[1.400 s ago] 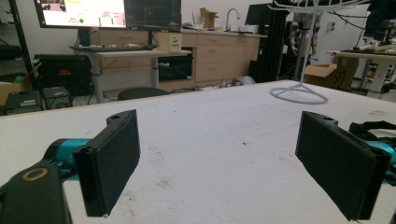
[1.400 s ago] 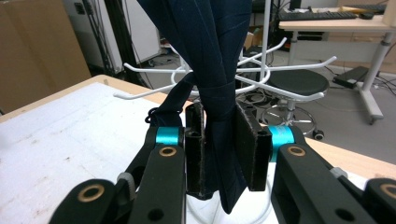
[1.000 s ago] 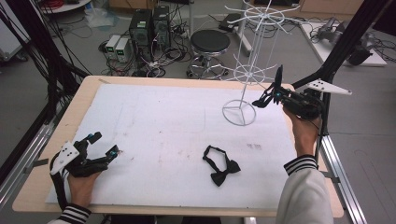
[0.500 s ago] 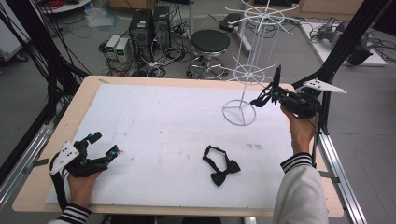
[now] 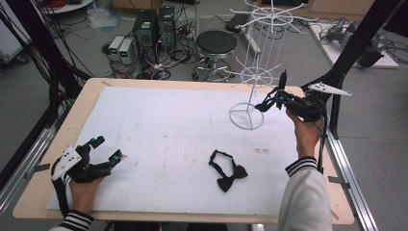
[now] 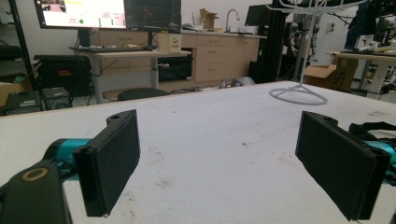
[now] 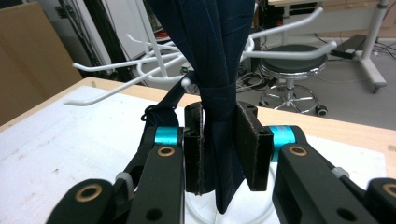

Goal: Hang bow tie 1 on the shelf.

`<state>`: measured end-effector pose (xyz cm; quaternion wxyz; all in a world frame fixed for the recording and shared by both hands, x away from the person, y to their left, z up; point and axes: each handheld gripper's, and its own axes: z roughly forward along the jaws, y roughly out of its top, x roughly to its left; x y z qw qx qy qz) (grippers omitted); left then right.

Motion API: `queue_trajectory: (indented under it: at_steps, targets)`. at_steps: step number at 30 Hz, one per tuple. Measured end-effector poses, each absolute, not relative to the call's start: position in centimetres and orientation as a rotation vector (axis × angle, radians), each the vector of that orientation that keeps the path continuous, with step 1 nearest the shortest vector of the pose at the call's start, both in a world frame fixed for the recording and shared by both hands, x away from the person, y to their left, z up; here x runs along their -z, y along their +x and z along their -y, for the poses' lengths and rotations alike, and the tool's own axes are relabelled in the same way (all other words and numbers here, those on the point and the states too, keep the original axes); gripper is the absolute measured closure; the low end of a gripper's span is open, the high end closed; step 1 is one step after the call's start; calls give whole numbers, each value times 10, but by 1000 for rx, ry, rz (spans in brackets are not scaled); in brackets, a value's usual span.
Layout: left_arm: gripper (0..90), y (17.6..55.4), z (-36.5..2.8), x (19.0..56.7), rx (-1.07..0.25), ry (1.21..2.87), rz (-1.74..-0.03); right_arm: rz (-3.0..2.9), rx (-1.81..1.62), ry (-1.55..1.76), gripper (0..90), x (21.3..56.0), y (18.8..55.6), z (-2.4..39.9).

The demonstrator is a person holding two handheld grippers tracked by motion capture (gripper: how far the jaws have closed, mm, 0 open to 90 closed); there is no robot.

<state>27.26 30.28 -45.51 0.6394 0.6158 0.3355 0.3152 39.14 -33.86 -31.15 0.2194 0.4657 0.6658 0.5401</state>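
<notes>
While the left tool (image 5: 103, 150) gapes on the white tabletop (image 5: 168, 125) — the right tool (image 5: 270, 98) grips a navy bow tie (image 7: 219, 84).

Black grippers (image 7: 219, 149), teal joints, brass rivets; striped sleeve cuffs (image 5: 302, 166).

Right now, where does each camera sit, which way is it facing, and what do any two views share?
High view: above the table's near edge, looking forward and down; both forearms, left gripper, right gripper.
Left gripper view: rides the open left gripper, looking low across the table.
Right gripper view: rides the right gripper, shut on a navy bow tie.
Shared: the white wire rack.
</notes>
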Motion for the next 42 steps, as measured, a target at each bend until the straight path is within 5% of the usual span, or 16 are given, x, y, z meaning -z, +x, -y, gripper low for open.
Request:
queue_trajectory:
  at_steps: [33, 35, 39, 42]
  targets:
    - [143, 272, -303, 455, -719, 1393, -767, -1847, -1455, 1345, 716, 346, 402, 337]
    - [143, 272, -303, 455, -719, 1394, -768, -1843, -1458, 1341, 636, 347, 400, 338]
    - [143, 272, -303, 455, -720, 1394, -767, -1850, -1537, 1333, 125, 351, 402, 339]
    - [143, 272, -303, 455, -719, 1393, -767, -1858, -1462, 1309, 108, 348, 395, 336]
